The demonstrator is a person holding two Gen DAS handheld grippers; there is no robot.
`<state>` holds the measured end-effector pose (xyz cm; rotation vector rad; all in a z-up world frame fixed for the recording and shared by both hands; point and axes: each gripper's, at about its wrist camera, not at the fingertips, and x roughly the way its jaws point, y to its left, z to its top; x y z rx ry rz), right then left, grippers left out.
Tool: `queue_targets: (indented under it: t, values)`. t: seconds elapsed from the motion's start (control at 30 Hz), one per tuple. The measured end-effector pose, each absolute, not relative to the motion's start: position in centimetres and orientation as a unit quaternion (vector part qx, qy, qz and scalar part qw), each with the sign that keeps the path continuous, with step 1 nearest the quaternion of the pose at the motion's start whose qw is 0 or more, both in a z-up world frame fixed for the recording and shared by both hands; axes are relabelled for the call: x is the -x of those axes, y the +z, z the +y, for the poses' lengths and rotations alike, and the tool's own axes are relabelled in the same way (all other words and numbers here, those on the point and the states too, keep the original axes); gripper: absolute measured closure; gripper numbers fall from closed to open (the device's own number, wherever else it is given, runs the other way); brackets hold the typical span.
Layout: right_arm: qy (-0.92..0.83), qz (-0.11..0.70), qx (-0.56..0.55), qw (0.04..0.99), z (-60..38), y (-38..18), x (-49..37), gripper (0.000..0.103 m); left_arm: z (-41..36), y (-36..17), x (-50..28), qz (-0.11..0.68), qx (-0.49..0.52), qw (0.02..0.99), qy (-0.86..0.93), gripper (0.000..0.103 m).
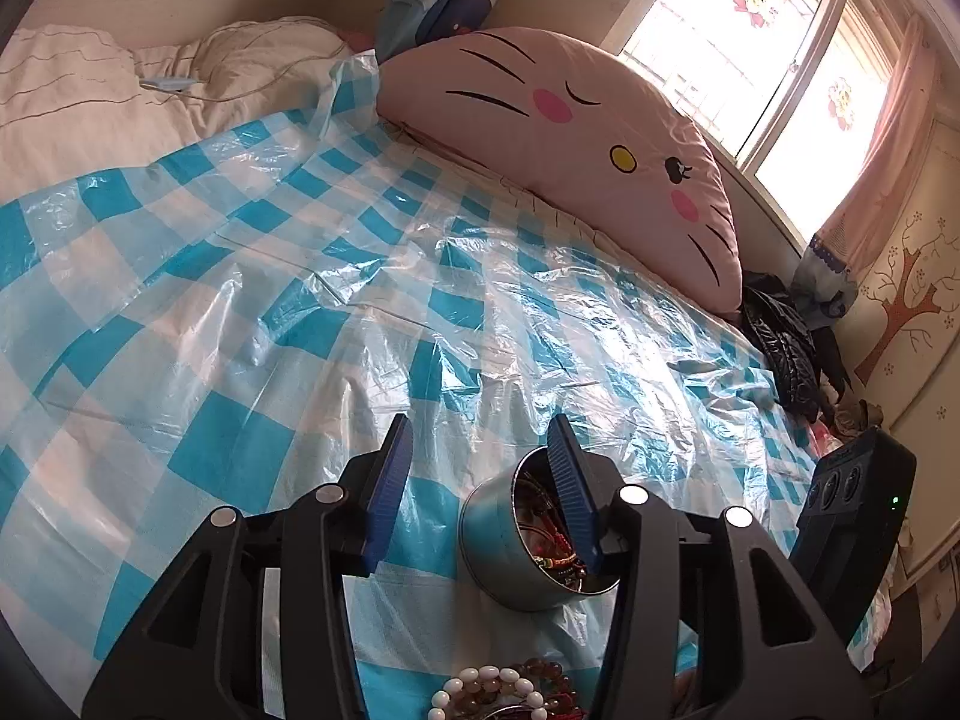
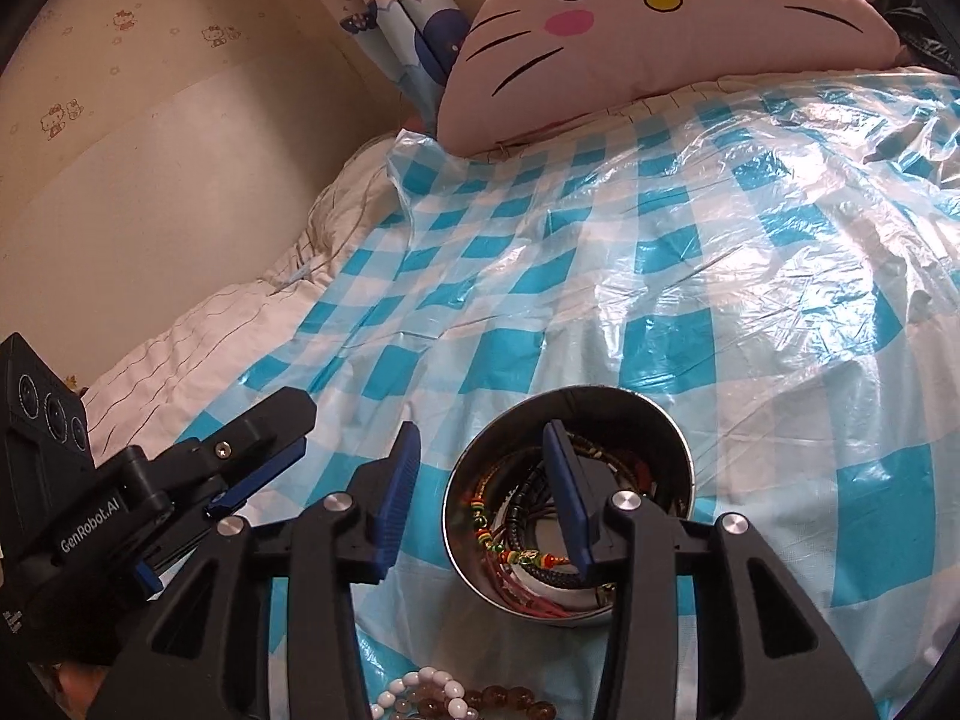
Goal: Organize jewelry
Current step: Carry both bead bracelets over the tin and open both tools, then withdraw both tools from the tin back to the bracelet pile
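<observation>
A round metal tin [image 1: 510, 558] holding several bead and cord bracelets stands on the blue-checked plastic sheet; it also shows in the right wrist view [image 2: 678, 444]. My left gripper [image 1: 480, 450] is open and empty, its right finger in front of the tin's rim. My right gripper [image 2: 480, 450] is open and empty, its right finger over the tin's mouth. Loose bracelets of white and brown beads [image 1: 498, 690] lie just below the fingers, also seen in the right wrist view [image 2: 444, 696]. The left gripper [image 2: 252, 468] appears at the left of the right wrist view.
The checked sheet [image 1: 240, 360] covers a bed. A pink cat-face pillow [image 1: 570, 138] lies along the far edge, a cream quilt [image 1: 90, 96] at the left, dark clothing [image 1: 786, 348] by the wall. The right gripper's body [image 1: 852, 510] stands close at right.
</observation>
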<state>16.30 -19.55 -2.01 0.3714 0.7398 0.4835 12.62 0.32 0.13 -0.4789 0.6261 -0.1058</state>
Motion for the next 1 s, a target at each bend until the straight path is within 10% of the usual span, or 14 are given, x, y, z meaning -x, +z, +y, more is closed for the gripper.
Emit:
queue_targets:
  t: [1.0]
  values:
    - [0.157, 0.363, -0.163, 0.904, -22.7, -1.7, -15.0, 0.024, -2.8, 1.0, -11.4, 0.3, 0.088, 0.95, 0.003, 0.025]
